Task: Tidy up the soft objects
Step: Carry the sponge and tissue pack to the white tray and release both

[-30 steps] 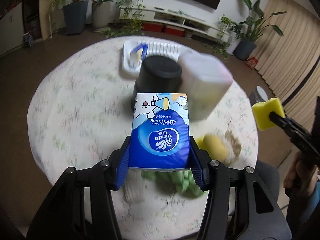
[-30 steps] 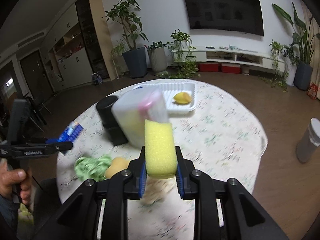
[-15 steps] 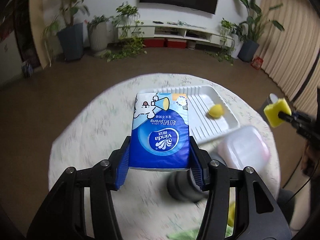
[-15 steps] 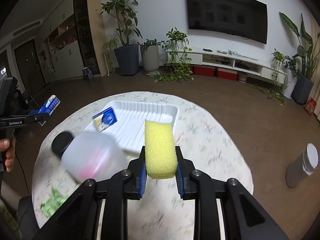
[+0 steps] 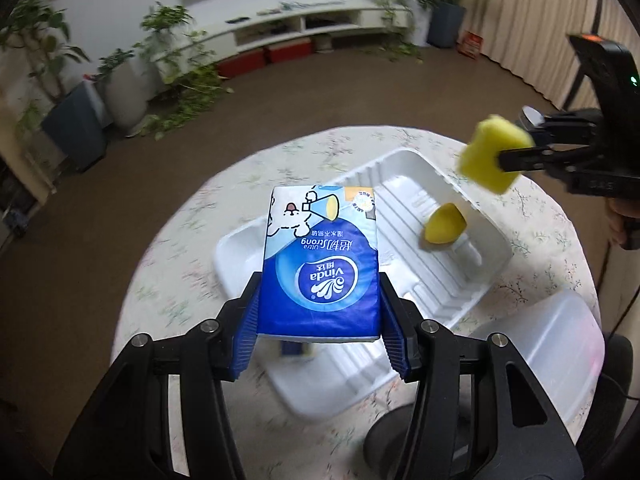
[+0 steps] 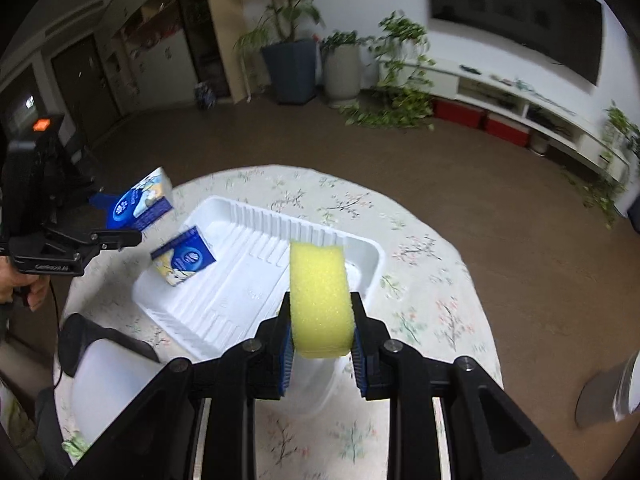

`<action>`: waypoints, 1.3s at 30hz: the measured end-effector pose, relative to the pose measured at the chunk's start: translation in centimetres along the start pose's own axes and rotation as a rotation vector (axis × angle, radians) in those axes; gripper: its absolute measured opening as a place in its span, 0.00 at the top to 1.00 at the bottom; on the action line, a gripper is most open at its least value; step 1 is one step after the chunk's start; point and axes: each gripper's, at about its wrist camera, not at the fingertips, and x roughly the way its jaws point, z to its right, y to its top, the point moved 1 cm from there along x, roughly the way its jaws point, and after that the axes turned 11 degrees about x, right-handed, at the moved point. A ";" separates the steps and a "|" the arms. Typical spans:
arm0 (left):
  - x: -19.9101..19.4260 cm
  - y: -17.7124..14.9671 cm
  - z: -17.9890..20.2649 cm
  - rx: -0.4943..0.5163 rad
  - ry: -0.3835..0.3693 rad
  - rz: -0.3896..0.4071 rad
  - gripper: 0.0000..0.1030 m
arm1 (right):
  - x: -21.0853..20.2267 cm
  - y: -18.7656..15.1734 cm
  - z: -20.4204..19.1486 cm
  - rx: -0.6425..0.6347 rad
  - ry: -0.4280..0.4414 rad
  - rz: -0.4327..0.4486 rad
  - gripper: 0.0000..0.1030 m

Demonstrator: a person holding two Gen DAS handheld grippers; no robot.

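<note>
The left claw (image 5: pixel 320 324) is gripping the blue plastic-wrapped tissue pack (image 5: pixel 320 268) by its sides, above the white ribbed foam tray (image 5: pixel 404 184). The right claw (image 6: pixel 322 344) is squeezing the yellow foam sponge block (image 6: pixel 320 296) over the tray too; both are looking light and squashy, needing only gentle side pressure.

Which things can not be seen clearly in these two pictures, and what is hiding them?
- Second tissue pack in the white tray: left wrist view, almost fully hidden behind the held tissue pack.
- Small yellow object: right wrist view, covered by the yellow sponge.
- Translucent container: blurred, partly behind the tongs' arms in both views; contents unreadable.
- Dark object: mostly hidden behind that container.
- Green item: right wrist view, only a sliver shows.
</note>
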 end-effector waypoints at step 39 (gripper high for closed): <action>7.0 0.0 1.7 0.012 -0.004 -0.118 0.42 | 10.9 0.8 -0.3 0.083 0.071 -0.165 0.44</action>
